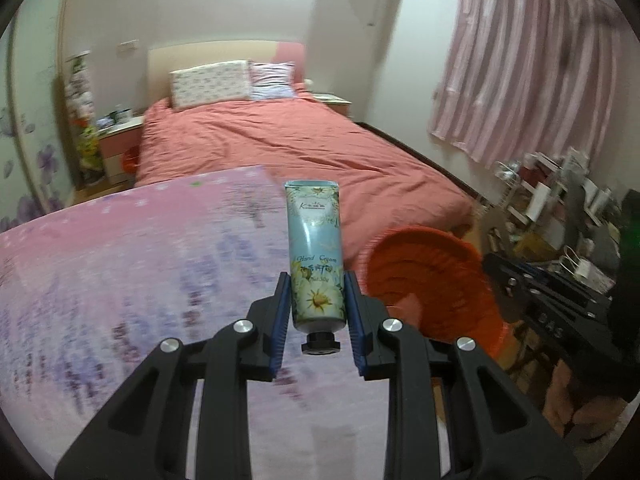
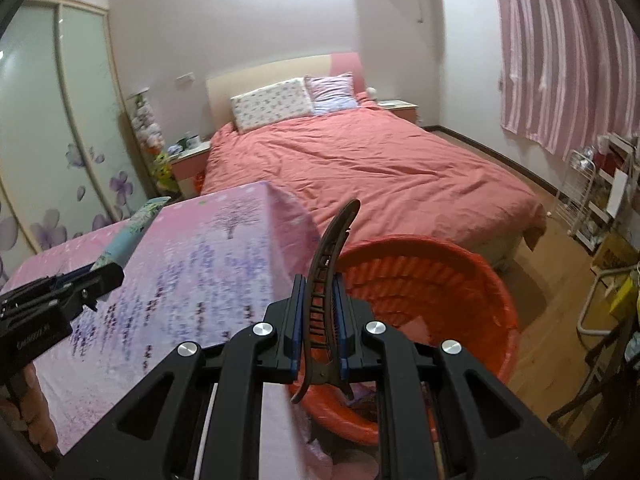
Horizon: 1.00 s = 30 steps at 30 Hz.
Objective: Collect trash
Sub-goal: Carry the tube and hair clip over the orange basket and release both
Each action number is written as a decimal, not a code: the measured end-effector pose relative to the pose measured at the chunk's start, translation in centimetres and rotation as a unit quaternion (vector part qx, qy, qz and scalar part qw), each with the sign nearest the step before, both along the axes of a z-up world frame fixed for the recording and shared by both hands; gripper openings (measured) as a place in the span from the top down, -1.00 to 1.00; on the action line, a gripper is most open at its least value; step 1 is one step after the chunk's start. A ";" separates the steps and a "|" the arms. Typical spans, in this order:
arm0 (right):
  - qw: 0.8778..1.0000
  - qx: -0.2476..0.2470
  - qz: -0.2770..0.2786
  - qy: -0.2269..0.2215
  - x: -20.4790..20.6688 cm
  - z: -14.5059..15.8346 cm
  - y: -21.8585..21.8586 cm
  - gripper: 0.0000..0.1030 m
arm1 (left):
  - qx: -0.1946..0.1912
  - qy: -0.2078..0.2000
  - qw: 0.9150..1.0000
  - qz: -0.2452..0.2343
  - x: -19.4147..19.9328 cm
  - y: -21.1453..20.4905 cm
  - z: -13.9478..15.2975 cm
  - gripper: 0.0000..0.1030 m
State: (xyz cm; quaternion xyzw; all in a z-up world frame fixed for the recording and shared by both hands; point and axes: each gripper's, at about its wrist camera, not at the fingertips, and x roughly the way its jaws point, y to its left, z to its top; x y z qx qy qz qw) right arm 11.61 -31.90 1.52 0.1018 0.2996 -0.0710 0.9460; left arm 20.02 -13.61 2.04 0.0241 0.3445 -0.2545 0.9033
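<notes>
I have the left gripper (image 1: 317, 304) with fingers clamped on an upright hand cream tube (image 1: 317, 256), cap down, and the right gripper (image 2: 318, 312) pinching a brown hair claw clip (image 2: 326, 280), both raised above the bench (image 2: 192, 264) so each can drop into the orange bin (image 2: 432, 280) at my three o'clock.

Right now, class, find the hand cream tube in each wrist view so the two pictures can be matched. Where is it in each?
Left wrist view: the hand cream tube stands centre frame, cap down, clamped in the left gripper.
Right wrist view: the same tube shows at the left edge, poking from the left gripper over the pink tablecloth.
Shared landmark: the orange basket, right of the table in both.
</notes>
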 end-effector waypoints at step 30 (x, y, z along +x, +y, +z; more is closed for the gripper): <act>0.996 0.062 -0.063 0.005 -0.8 -3.7 -7.9 -0.41 | 0.044 0.016 0.999 -0.012 1.2 -7.6 -5.3 -0.41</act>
